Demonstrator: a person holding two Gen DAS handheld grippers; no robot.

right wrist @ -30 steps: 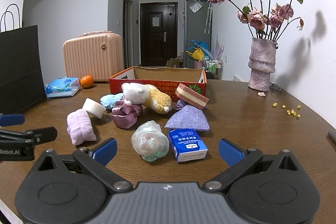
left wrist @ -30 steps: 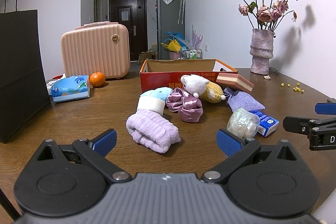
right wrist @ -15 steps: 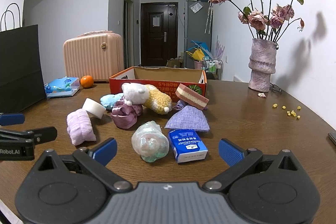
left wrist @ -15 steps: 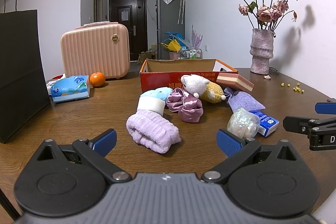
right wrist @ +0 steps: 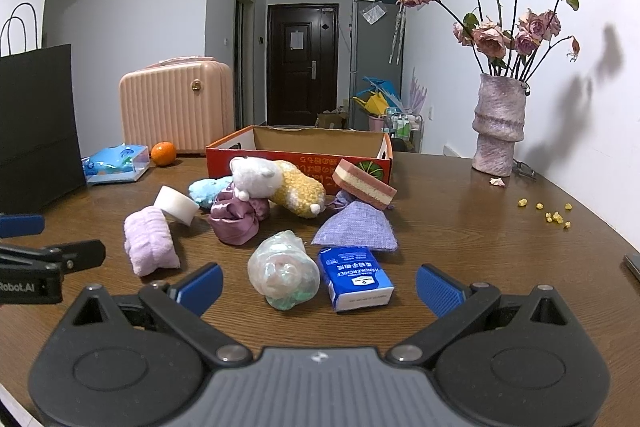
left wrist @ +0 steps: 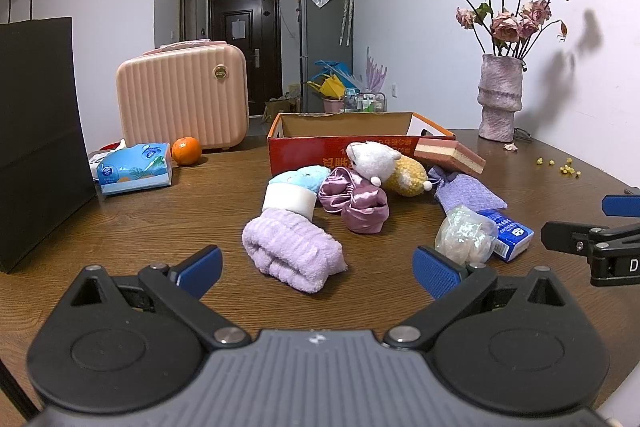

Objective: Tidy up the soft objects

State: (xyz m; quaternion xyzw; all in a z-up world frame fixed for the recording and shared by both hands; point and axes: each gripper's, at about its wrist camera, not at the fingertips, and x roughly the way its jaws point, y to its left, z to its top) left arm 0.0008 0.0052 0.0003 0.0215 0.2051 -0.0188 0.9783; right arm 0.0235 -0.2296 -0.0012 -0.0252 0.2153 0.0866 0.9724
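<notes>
Worktop [left wrist: 120, 227] spread ahead of both sets of jaws. Cardboard box [right wrist: 296, 153] far ahead, apparently empty; nothing sorted yet, judging from the pile in front of it. Plush toy [right wrist: 276, 183], satin scrunchie [right wrist: 236, 221], purple pouch [right wrist: 356, 231] mid-distance. Rolled lilac towel [left wrist: 292, 251] just ahead of left gripper [left wrist: 316, 269], jaws wide apart, empty. Crinkly bag [right wrist: 284, 275] between right gripper [right wrist: 318, 287] jaws, also apart, untouched.

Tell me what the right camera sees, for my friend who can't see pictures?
The open right tongs hover low over a brown table, empty, facing a clear plastic bundle and a blue tissue pack. Behind these lie a purple towel roll, plush toys and an open orange box.
</notes>
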